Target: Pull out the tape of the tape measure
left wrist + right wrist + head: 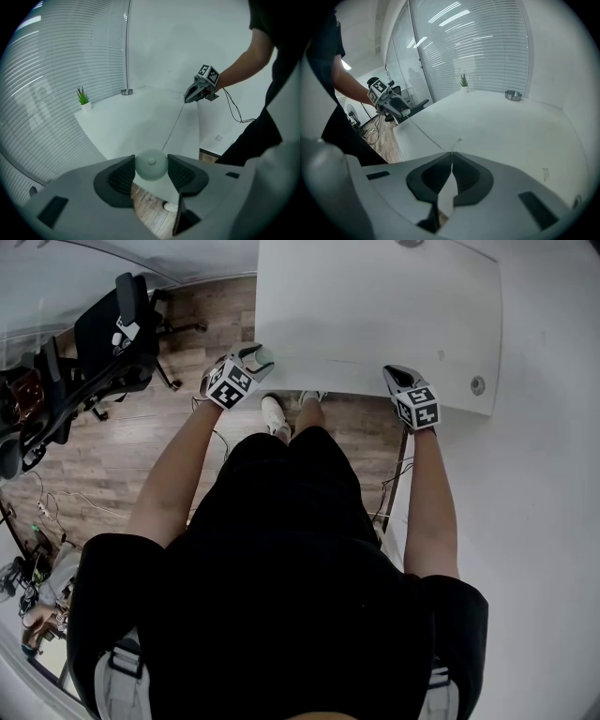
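Indoors, white table [375, 306], thin tape [173, 125] across it, wood floor [122, 456], blinds [47, 93]

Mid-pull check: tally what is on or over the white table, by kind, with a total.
Round pale green tape measure, its thin tape drawn out: 1
Small green potted plant: 1
Shallow metal bowl: 1
Grippers (left gripper, right gripper): 2
Total: 5
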Demonstrator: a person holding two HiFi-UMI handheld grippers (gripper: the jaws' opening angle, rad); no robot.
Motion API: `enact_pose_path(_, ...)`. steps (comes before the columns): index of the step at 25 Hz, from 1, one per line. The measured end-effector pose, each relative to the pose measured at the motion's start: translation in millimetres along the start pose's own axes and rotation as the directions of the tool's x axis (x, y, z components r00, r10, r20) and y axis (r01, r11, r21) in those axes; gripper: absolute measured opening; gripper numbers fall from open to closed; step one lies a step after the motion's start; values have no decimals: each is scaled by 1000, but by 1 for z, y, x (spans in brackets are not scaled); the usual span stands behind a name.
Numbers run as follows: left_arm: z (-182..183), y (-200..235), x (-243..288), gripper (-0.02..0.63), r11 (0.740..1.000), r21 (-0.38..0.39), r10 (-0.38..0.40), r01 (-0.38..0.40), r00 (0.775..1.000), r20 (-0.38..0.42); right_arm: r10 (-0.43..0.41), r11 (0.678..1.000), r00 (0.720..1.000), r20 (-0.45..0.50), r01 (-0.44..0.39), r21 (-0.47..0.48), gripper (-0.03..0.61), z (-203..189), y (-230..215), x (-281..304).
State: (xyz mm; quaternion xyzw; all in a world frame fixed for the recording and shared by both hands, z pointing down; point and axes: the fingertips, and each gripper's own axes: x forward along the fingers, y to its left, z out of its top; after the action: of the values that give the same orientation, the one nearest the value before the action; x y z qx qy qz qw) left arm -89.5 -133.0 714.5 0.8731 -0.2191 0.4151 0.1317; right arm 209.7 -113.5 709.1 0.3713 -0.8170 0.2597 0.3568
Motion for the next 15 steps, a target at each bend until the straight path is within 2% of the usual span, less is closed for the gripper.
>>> enact_pose_path(15, -11, -4, 12, 227, 1000, 0, -16, 16, 999, -28, 11, 1000, 999, -45, -11, -3, 11, -14, 4, 11)
